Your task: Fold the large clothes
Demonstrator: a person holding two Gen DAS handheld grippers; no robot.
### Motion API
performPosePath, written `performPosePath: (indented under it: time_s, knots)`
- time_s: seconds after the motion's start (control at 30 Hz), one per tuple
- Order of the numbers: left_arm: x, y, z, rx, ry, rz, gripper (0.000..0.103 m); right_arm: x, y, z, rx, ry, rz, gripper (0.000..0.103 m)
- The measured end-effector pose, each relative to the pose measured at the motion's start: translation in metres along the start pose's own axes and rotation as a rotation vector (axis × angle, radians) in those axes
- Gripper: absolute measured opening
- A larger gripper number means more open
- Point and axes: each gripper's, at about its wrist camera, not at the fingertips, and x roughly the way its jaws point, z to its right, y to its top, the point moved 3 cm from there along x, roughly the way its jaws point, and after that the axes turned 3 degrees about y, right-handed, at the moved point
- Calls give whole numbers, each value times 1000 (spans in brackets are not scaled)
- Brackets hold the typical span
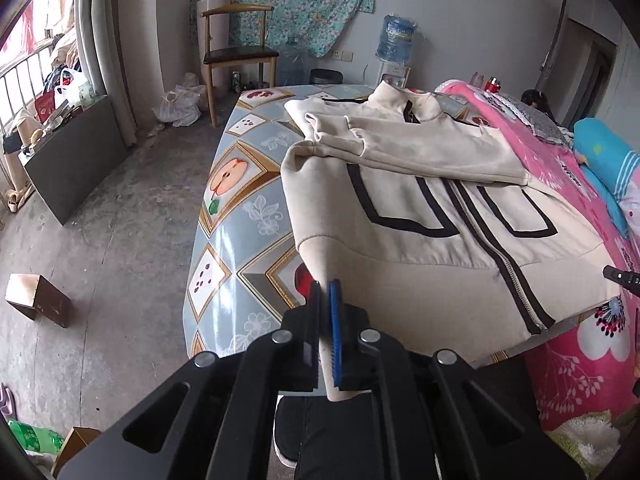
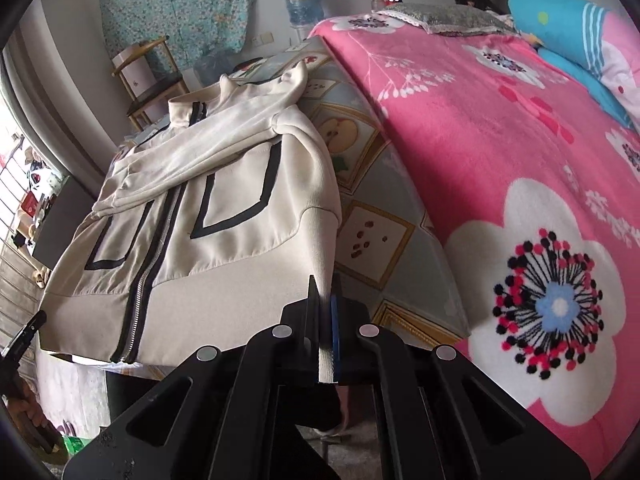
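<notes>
Gripping tight, the left gripper (image 1: 325,292) had its jaws clamped on the bottom hem corner of the cream jacket (image 1: 420,208), cloth pinched between the pads and trailing out behind them. Over on the other side, the right gripper (image 2: 325,300) pinched the opposite hem corner (image 2: 326,280) just the same. Ahead of both grippers the jacket lay zipped on the patterned table (image 1: 240,184), sleeves folded across its chest, collar farthest away. Beyond the right gripper, to its right, spread a pink floral blanket (image 2: 500,160).
</notes>
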Motion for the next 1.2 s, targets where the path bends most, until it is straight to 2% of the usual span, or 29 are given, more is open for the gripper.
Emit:
performPosePath:
  time_s: [0.1, 0.17, 0.2, 0.23, 0.27, 0.3, 0.33, 0.47, 0.57, 0.67, 0.73, 0.8, 0.9, 0.97, 1.03, 1.13, 1.2]
  knots:
    - [28, -18, -2, 21, 1, -121, 5, 24, -14, 10, 18, -21, -75, 5]
    - [46, -31, -7, 12, 7, -203, 7, 41, -22, 18, 25, -76, -131, 11]
    - [50, -35, -10, 13, 22, -229, 11, 44, -24, 21, 22, -121, -145, 16]
    - [51, -36, -13, 8, 22, -239, 17, 44, -25, 23, 9, -157, -159, 32]
    - [49, -36, -17, -9, 5, -237, 24, 41, -24, 24, 2, -168, -156, 44]
    - [46, -34, -22, -32, -22, -228, 45, 35, -20, 24, -1, -175, -137, 66]
    - [41, -30, -26, -53, -42, -208, 60, 28, -16, 22, -12, -172, -112, 70]
    - [28, -7, -30, -52, -30, -117, 66, 11, 8, 0, -57, -124, -38, 73]
    - [28, 18, -16, -27, -47, -48, 68, 15, 27, -30, -93, 27, -1, 78]
    - [39, 46, 6, -1, -114, 10, 72, 40, 37, -63, -149, 98, -16, 78]
    - [54, 62, 17, 25, -136, 26, 72, 61, 41, -83, -186, 123, -43, 78]
    - [72, 77, 20, 35, -93, 36, 72, 77, 42, -97, -202, 161, -70, 78]
    - [103, 104, 5, 39, 90, 50, 72, 93, 45, -111, -215, 199, -92, 78]
    - [121, 117, -9, 56, 181, 54, 67, 98, 46, -117, -233, 192, -92, 78]
    - [143, 125, -19, 94, 239, 8, 53, 104, 48, -120, -250, 164, -90, 78]
    - [165, 129, -26, 127, 226, -70, 34, 109, 53, -117, -258, 149, -87, 78]
    - [168, 130, -30, 106, 155, -98, 31, 113, 56, -112, -251, 144, -92, 78]
